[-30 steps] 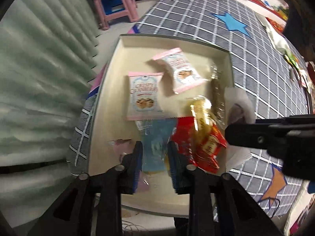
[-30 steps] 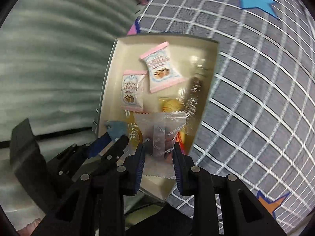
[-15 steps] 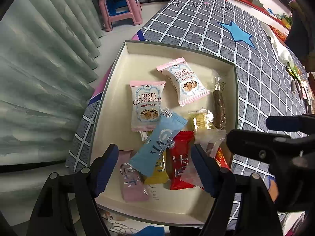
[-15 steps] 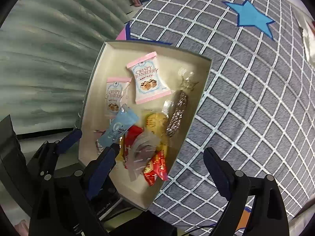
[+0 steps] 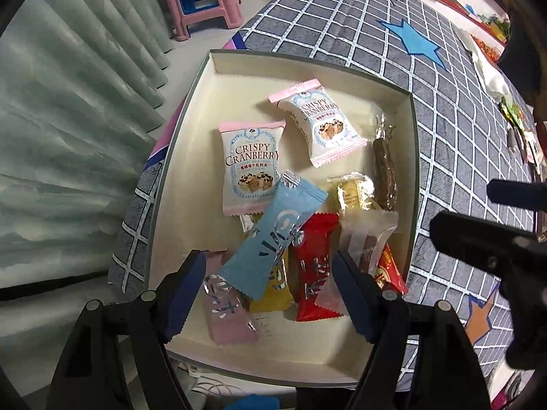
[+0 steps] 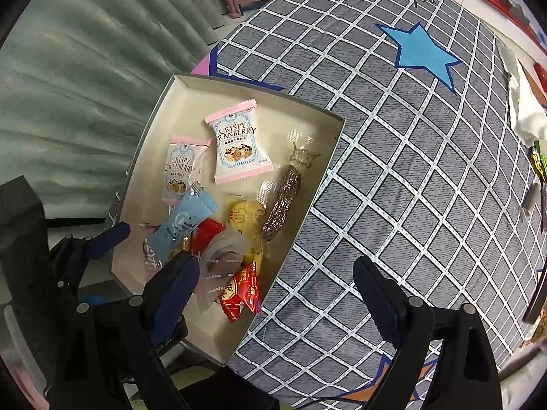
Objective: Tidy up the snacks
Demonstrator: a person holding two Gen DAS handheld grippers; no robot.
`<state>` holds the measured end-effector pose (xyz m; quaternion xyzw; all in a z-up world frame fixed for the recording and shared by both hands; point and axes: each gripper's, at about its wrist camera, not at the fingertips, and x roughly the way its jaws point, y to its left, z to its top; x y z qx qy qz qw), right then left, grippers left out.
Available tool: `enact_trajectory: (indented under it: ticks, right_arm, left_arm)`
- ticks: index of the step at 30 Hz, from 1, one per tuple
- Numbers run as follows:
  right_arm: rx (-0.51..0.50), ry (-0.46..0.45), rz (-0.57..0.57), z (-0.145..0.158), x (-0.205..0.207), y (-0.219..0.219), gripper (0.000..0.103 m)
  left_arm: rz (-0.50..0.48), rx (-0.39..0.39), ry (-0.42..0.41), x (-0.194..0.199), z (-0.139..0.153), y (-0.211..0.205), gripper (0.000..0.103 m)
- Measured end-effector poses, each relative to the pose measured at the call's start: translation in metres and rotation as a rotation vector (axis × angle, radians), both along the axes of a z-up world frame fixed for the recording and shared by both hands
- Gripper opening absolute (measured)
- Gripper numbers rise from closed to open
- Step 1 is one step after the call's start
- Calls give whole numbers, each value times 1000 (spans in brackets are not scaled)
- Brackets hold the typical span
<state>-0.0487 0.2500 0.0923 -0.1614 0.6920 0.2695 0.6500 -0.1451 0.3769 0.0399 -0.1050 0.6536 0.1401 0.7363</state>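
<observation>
A cream box on the checked cloth holds several snacks: two Crispy Cranberry packs, a light blue bar, a red pack, a pink bar, a translucent white pack, a brown stick and a yellow sweet. My left gripper is open and empty over the box's near end. My right gripper is open and empty above the box's right edge; it also shows in the left wrist view.
A grey checked cloth with blue stars covers the table. A pink stool stands beyond it, by green curtains on the left. Several small items lie at the cloth's far right edge.
Both grippers opened and pulled back. The left let go of the light blue bar and the right let go of the translucent white pack; both now lie in the box.
</observation>
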Motion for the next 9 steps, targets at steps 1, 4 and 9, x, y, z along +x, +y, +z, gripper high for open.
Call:
enact_trajectory:
  ticks: [1,4,9]
  right_arm:
    - [0,-3,1,-1,0,1,92]
    - [1,-16,4,0,0,2,92]
    - [2,-28,2,3,1,1,92]
  left_arm:
    - [-8,2,1,0,0,-1,79]
    - [-17,8,2,0,1,-3,79]
    - [-45,34,-42,-2,9,-7,79]
